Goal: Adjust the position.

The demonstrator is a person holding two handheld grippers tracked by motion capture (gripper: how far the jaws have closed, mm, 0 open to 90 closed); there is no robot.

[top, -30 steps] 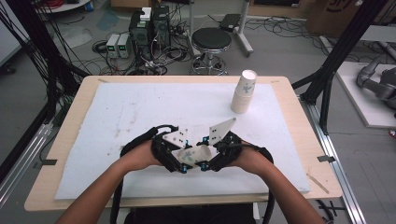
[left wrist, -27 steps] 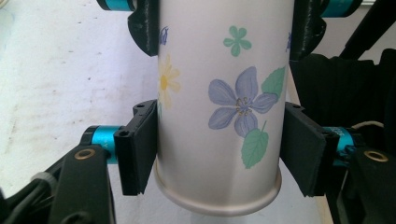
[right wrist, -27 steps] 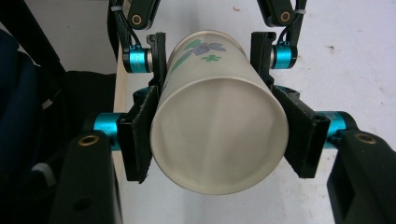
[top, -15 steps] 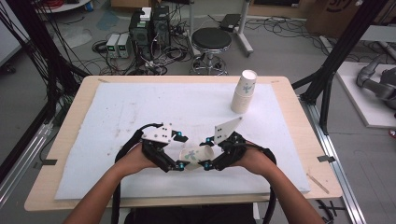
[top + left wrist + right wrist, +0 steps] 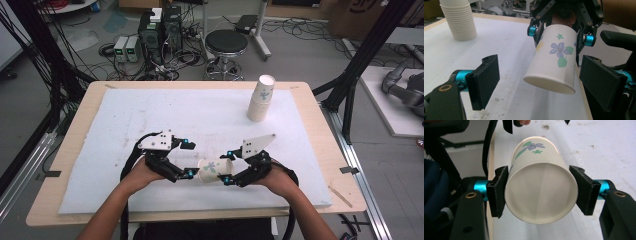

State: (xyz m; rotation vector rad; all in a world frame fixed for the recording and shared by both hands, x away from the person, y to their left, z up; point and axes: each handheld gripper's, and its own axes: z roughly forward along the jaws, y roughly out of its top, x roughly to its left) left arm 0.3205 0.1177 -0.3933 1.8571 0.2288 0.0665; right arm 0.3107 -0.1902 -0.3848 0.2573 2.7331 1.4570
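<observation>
While the right gripper (image 5: 540, 191) clamps the paper cup (image 5: 540, 185) sideways, the left gripper (image 5: 544, 82) stands released around its end (apparently not touching), likely for a handover.

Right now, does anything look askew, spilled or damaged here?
Nothing looks damaged or spilled. The cup lies tilted on its side, clamped in the right gripper; the left gripper is open beside it. The cup stack stands upright. The mat shows faint smudges.

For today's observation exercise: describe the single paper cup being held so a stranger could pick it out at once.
Start at the white mat on the table. Near its front edge, the right claw grips one paper cup lying sideways. Unlike the upright cup stack farther back, it shows a purple flower.
</observation>
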